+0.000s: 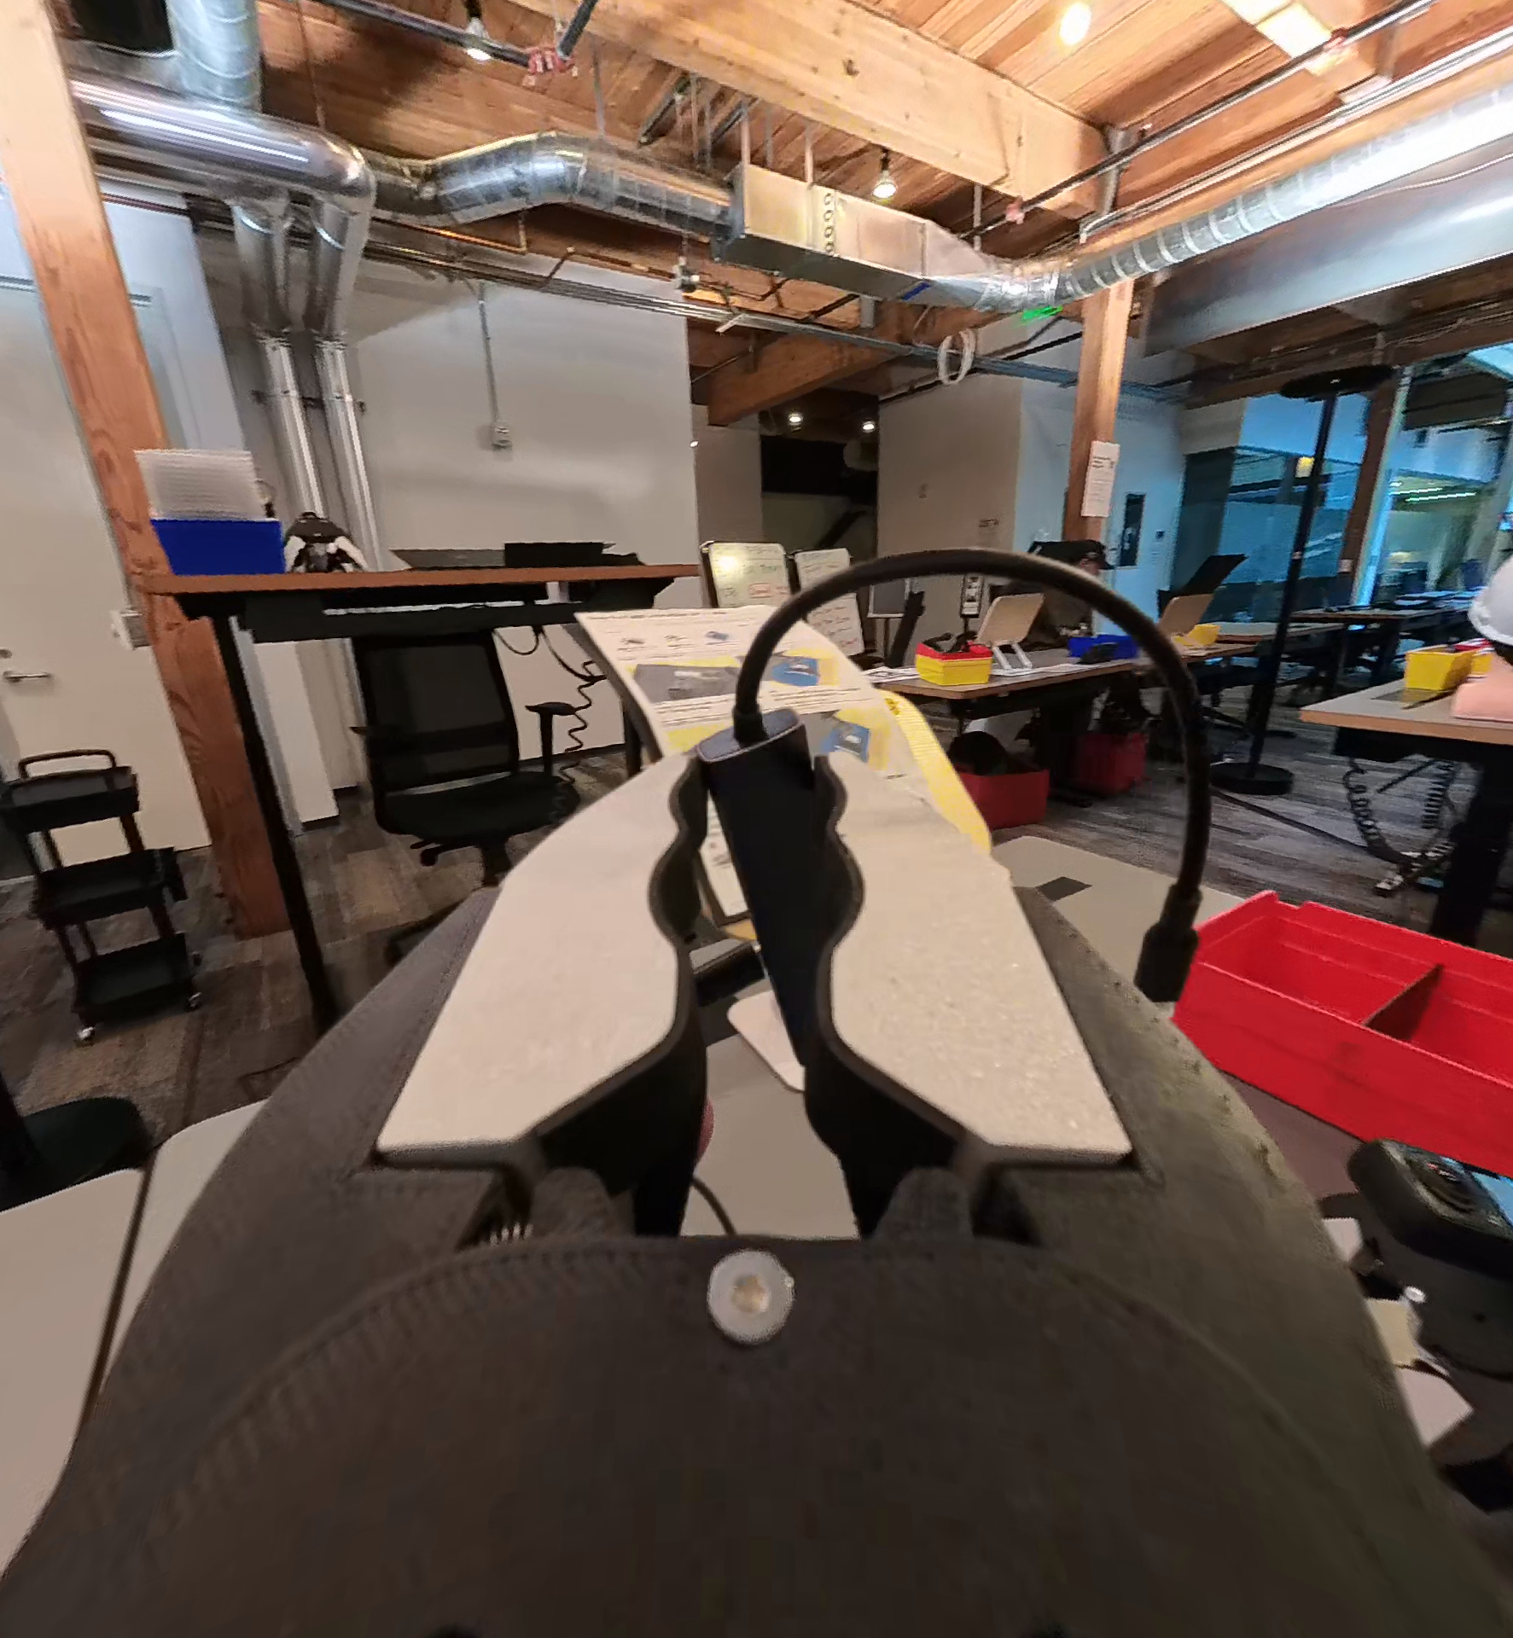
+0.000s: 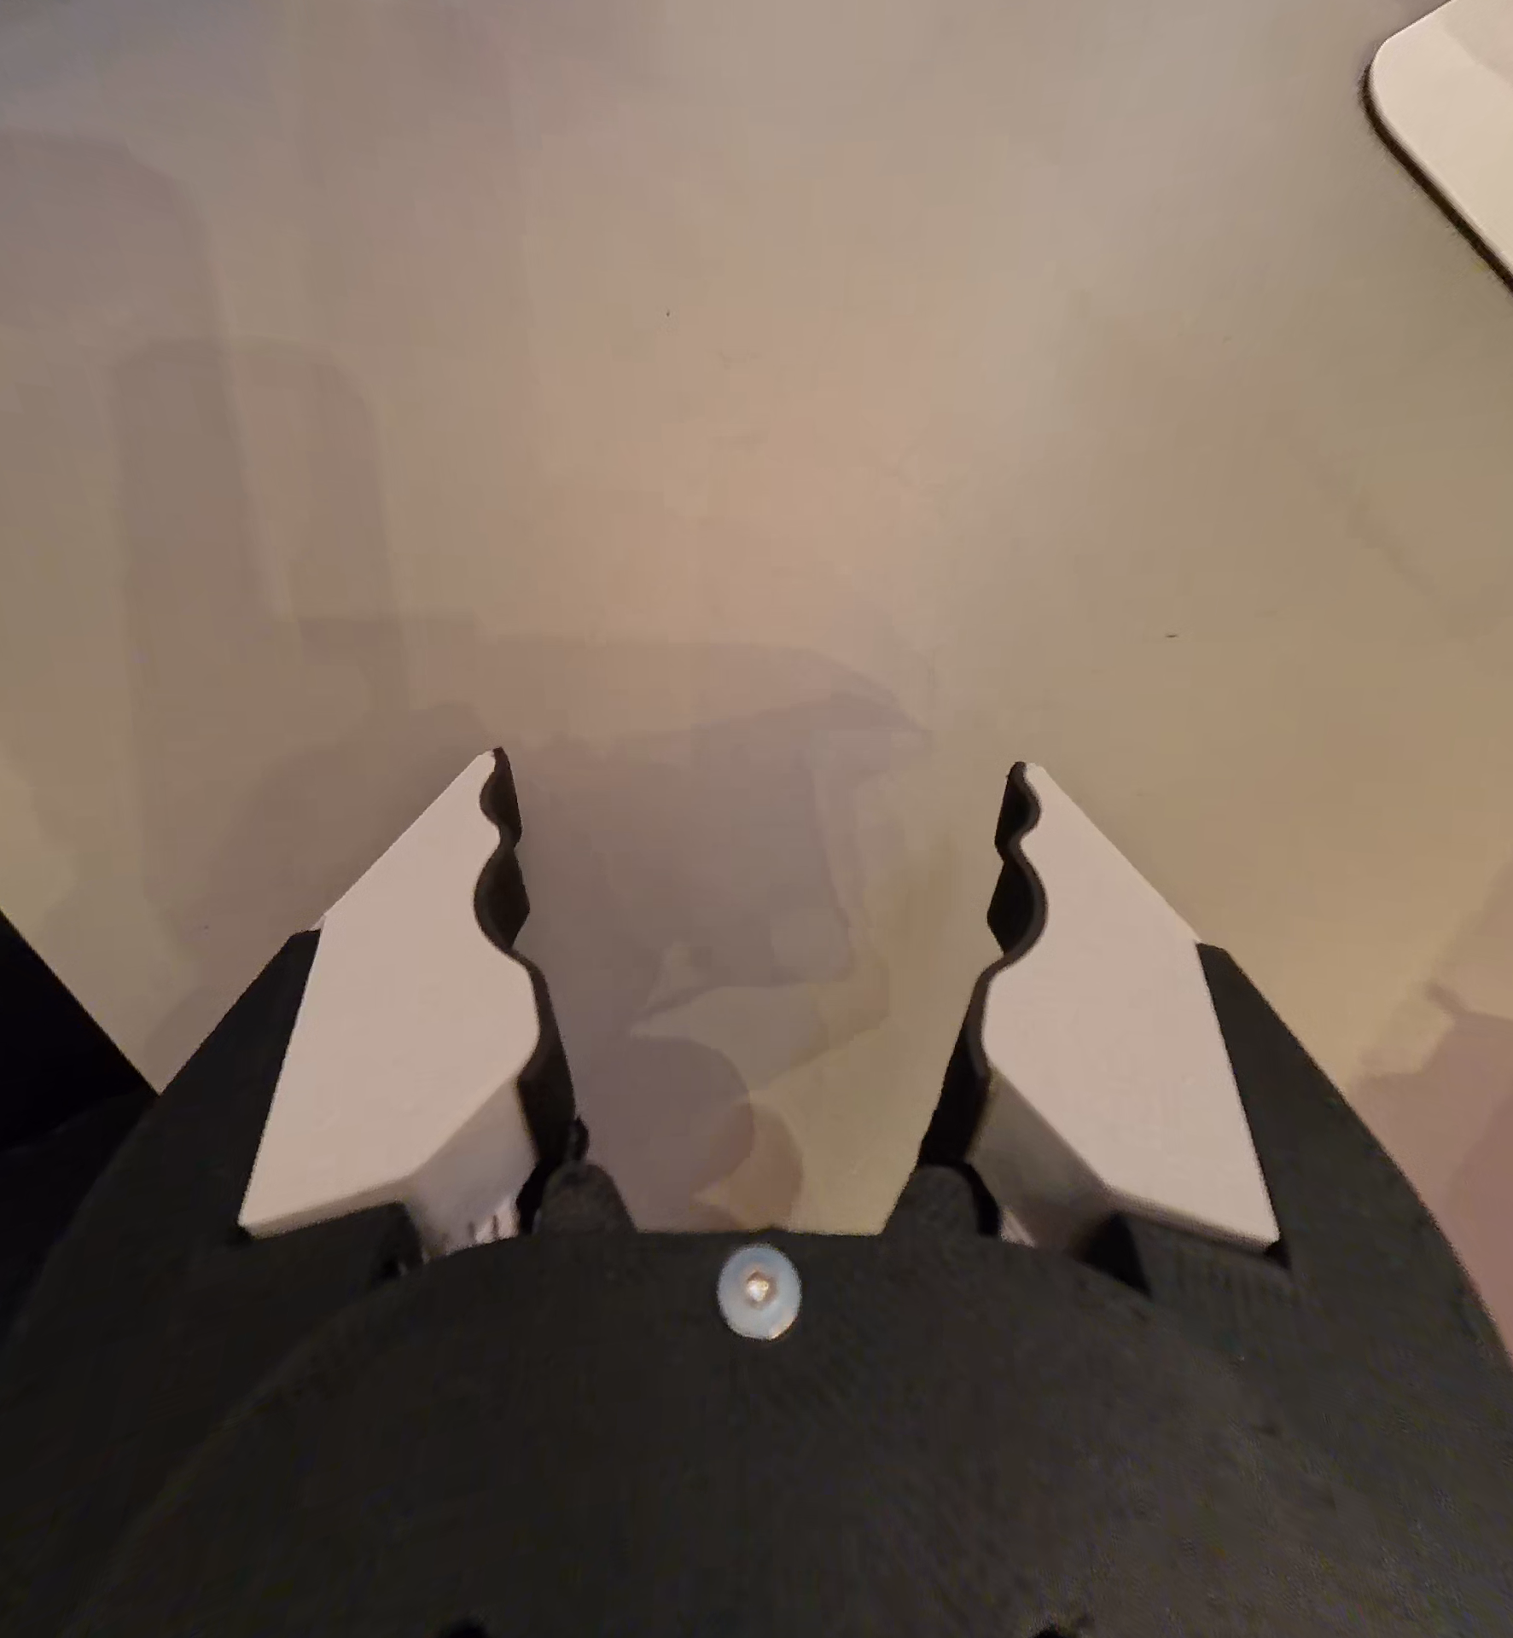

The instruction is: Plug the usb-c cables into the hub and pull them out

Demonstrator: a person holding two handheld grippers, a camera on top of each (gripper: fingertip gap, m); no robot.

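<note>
You are holding the hub (image 1: 775,886) up off the table in your left gripper (image 1: 757,798), its two fingers pinching the dark, slim body along its length, so the hub is pointing away from you and slightly upward. The hub's own short black cable (image 1: 983,576) is arching from the far end over to the right, and its plug (image 1: 1165,957) is dangling free above the red bin (image 1: 1400,1046). Your right gripper (image 2: 757,771) is hovering over the pale tabletop (image 2: 735,354) with its fingers spread wide and nothing between them; only a corner of a white pad (image 2: 1497,142) is showing at the upper right, and no usb-c cable is appearing in that view. The step in hand looks like fetching a cable with the right, so you are probably best keeping the left grip firm and the hub steady, with its port side turned toward the incoming plug; which side carries the ports I cannot tell. When you are picking the cable, aim to pinch close behind the connector so it is not flexing on insertion. As for writing, a printed sheet (image 1: 735,674) with yellow and blue panels is standing behind the hub, and whiteboards farther back are bearing marks, but no brand is showing on the hub.
</note>
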